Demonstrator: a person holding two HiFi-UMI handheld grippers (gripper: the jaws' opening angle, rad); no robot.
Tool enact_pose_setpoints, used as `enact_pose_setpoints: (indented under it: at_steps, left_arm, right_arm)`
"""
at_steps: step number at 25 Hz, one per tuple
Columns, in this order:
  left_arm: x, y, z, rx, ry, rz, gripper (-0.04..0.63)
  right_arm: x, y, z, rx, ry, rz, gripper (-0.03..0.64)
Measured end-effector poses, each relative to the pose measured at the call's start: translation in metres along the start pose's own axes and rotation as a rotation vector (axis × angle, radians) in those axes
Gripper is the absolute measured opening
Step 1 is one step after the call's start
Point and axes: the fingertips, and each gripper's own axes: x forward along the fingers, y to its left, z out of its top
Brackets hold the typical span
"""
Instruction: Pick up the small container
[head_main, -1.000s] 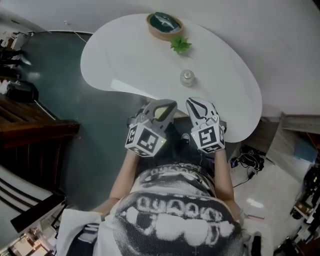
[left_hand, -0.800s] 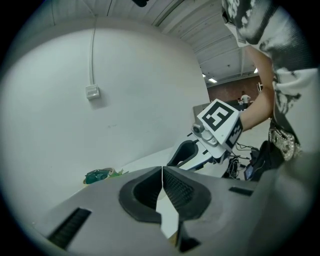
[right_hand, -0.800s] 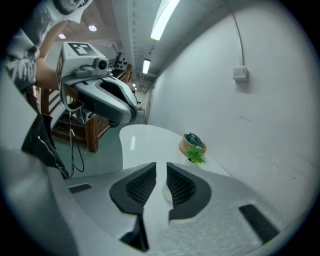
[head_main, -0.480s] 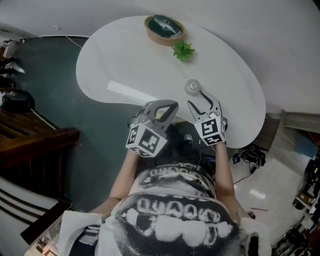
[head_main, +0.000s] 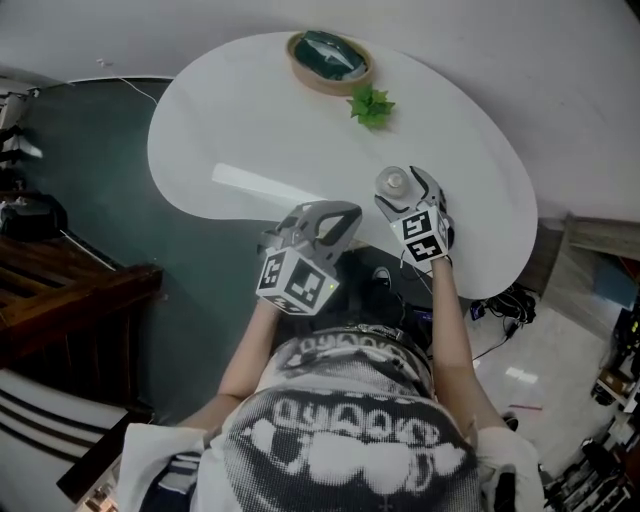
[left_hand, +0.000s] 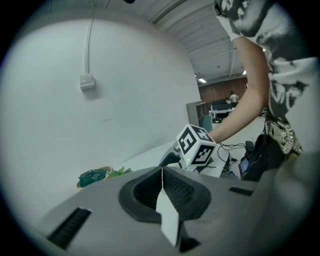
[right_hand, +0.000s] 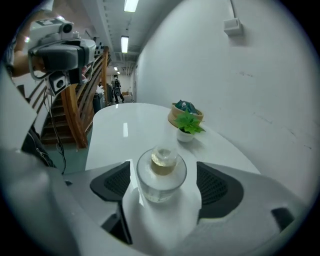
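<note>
The small container (head_main: 391, 182) is a clear glass jar with a knob lid, standing upright on the white table (head_main: 250, 130) near its front edge. My right gripper (head_main: 405, 192) reaches over that edge with its jaws opening wide. The small container (right_hand: 161, 170) stands between the two pads in the right gripper view, with a gap on each side. My left gripper (head_main: 330, 214) hangs shut and empty just off the table's front edge, left of the right one. In the left gripper view its jaws meet on nothing, and the right gripper's marker cube (left_hand: 196, 146) shows beyond.
A wooden bowl (head_main: 330, 57) with something teal inside sits at the table's far edge, a small green plant (head_main: 372, 105) in a white pot beside it. Wooden stairs (head_main: 70, 290) stand at the left on a teal floor. Cables (head_main: 500, 300) lie at the right.
My right gripper has moved forward over the table edge to the jar and its jaws have spread from shut to wide. The left gripper has hardly moved.
</note>
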Motion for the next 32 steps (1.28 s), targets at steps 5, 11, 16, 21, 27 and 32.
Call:
enact_pose_setpoints:
  at_steps: [5,11,16,21,27,32]
  left_arm:
    - [0.0,0.01,-0.004,0.001,-0.001,-0.008,0.005]
    - [-0.001,0.017,-0.014,0.001,0.008,-0.015,0.005]
    - [-0.002,0.018,-0.019,0.002,0.015,-0.033,0.005]
    - [-0.002,0.018,-0.023,0.008,0.02,-0.041,0.005]
    - [-0.005,0.02,-0.025,0.009,0.022,-0.039,0.005]
    - [-0.003,0.017,-0.026,0.003,0.023,-0.04,0.005]
  right_arm:
    - [0.021,0.001,-0.006,0.027,0.038,0.025,0.397]
    - [0.037,0.007,-0.016,0.007,0.081,0.037,0.393]
    - [0.044,0.005,-0.019,0.048,0.06,0.026,0.344]
    - [0.044,0.002,-0.02,0.07,0.032,0.008,0.339]
    - [0.036,0.012,-0.021,0.037,0.054,0.013,0.337]
    - [0.023,0.017,-0.015,0.023,0.04,0.022,0.337]
